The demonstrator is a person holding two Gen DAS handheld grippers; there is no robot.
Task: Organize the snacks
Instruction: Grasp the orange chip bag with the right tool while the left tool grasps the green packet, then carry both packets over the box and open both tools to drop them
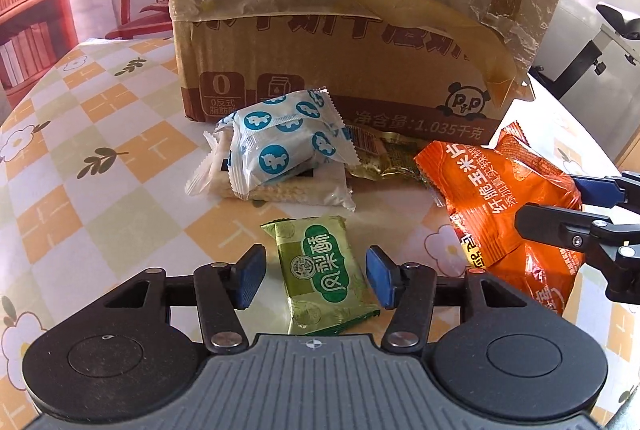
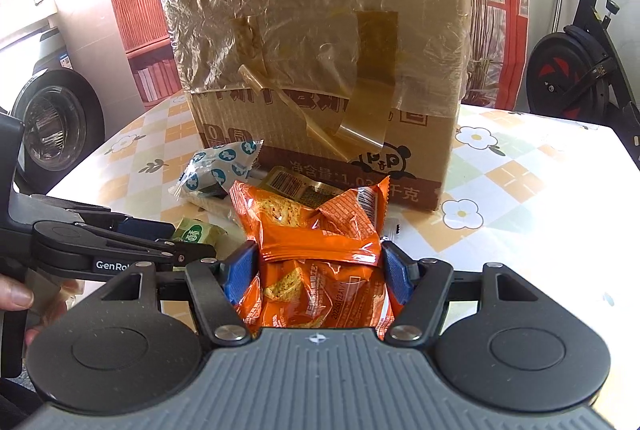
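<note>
- Left gripper (image 1: 316,280): jaws released, green snack packet (image 1: 322,272) lying between the pads, no contact.
- Right gripper (image 2: 318,272): clamped on orange snack bag (image 2: 320,250).
- Cardboard box (image 1: 360,30) just beyond both.

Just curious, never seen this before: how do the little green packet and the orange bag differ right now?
The green packet is small and flat; the orange bag is bigger and puffy. The green packet lies free on the tablecloth between the left gripper's open pads; the orange bag is squeezed by the right gripper. Both are sealed snacks.
</note>
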